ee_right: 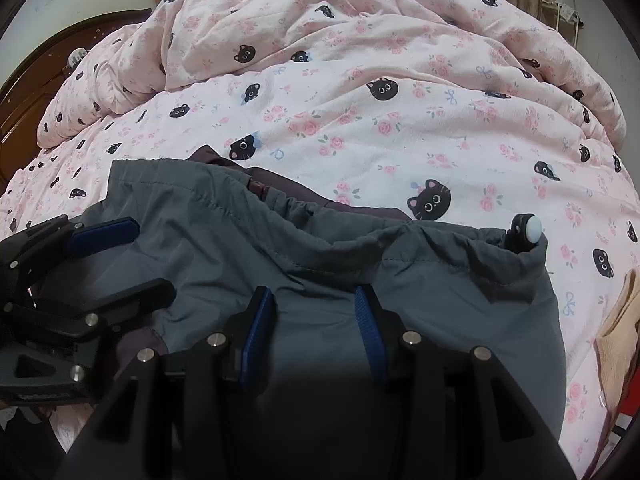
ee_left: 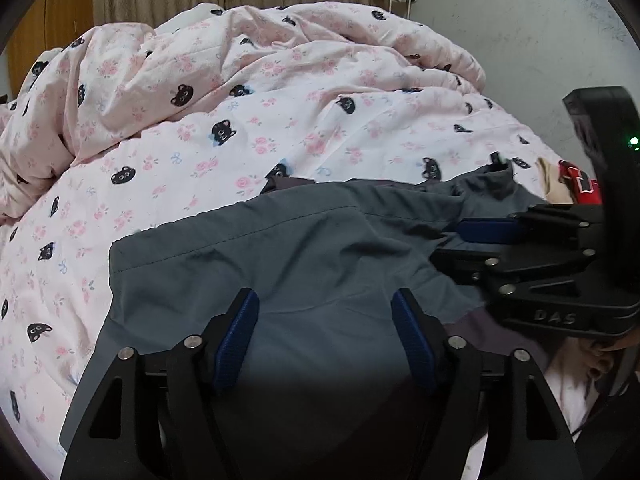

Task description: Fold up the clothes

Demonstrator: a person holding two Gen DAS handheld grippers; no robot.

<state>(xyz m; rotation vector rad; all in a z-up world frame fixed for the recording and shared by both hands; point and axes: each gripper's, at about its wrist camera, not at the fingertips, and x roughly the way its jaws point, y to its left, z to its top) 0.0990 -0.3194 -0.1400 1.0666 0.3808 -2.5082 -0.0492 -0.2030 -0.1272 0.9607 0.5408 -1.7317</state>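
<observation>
Grey nylon jacket (ee_left: 280, 264) lies spread on the pink cat-print quilt (ee_left: 240, 128) of the bed, its drawstring hem with a white toggle (ee_right: 534, 226) at 2 o'clock in the right wrist view. Left gripper (ee_left: 325, 312) hovers over the fabric, fingers (ee_left: 240, 332) wide apart, holding nothing. Right gripper (ee_right: 316, 320) likewise, fingers (ee_right: 258, 332) moderately parted, empty. A beige garment (ee_right: 616, 320) sits at 3 o'clock.
</observation>
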